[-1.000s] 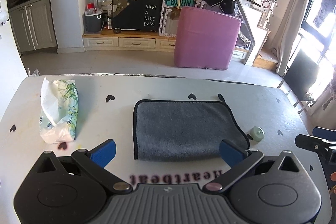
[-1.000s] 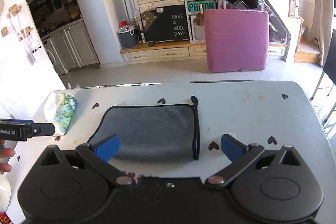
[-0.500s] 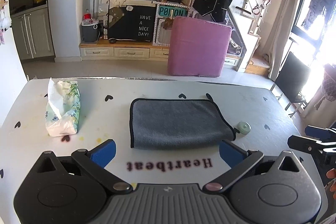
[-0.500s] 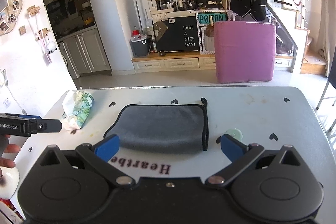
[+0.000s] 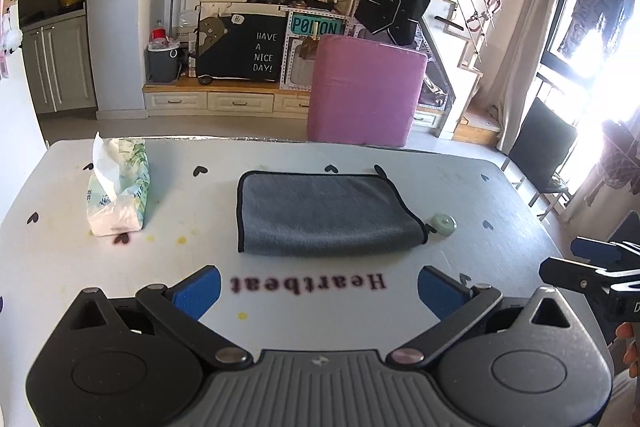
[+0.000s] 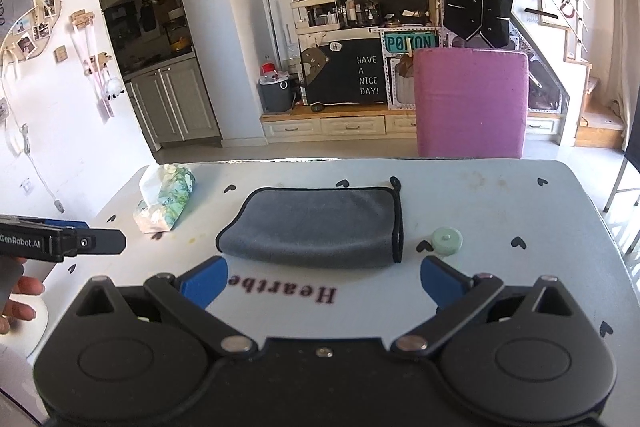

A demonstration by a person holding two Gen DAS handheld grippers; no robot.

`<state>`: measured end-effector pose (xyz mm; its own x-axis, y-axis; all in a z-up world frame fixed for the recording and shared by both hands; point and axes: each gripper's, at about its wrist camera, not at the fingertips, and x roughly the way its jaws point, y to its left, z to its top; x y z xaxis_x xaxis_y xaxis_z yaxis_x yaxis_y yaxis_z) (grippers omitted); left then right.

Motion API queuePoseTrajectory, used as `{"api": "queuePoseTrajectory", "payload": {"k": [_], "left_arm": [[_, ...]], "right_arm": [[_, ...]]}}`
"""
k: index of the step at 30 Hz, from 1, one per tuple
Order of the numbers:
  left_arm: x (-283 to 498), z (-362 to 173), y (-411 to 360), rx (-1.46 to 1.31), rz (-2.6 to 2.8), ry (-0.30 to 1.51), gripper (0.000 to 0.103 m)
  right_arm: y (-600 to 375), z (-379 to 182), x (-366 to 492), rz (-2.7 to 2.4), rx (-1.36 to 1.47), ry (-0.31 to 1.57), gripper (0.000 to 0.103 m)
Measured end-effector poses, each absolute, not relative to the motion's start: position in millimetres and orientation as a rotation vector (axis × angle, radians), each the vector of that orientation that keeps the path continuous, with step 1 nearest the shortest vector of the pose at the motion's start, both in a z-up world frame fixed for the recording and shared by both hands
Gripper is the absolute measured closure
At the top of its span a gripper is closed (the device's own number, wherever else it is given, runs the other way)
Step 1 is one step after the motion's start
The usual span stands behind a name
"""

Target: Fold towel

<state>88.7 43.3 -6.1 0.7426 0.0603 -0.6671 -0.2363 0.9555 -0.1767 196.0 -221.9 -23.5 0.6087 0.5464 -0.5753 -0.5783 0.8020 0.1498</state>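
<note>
A folded grey plush microfibre towel with black piped edging (image 5: pixel 324 213) lies flat mid-tabletop, on the white heart-printed tabletop (image 5: pixel 460 183). The left gripper (image 5: pixel 318 285) and right gripper (image 6: pixel 323 279) hover short of it, blue-padded fingers (image 6: pixel 202 281) spread wide, holding nothing. A soft crinkled tissue pack (image 5: pixel 118 193) and a small pale-green round disc (image 6: pixel 447 240) flank the towel.

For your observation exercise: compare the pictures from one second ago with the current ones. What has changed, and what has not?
Both the left gripper and the right gripper drew back from the folded grey microfibre towel, exposing the "Heartbeat" lettering on the white table. Both stayed open, holding nothing. The towel, green-patterned tissue pack and small pale-green round disc lie unmoved.
</note>
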Motion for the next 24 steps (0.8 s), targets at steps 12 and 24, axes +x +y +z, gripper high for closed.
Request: {"api": "queuePoseTrajectory", "payload": {"k": [12, 24], "left_arm": [[54.5, -15.2, 30.7, -0.254, 0.164, 0.713, 0.0], [24.4, -16.1, 23.1, -0.265, 0.208, 0.707, 0.0]], "right_arm": [[-228.6, -29.6, 163.7, 0.644, -0.069, 0.639, 0.0], [-235.9, -28.2, 134.5, 0.642, -0.087, 0.606, 0.0]]}}
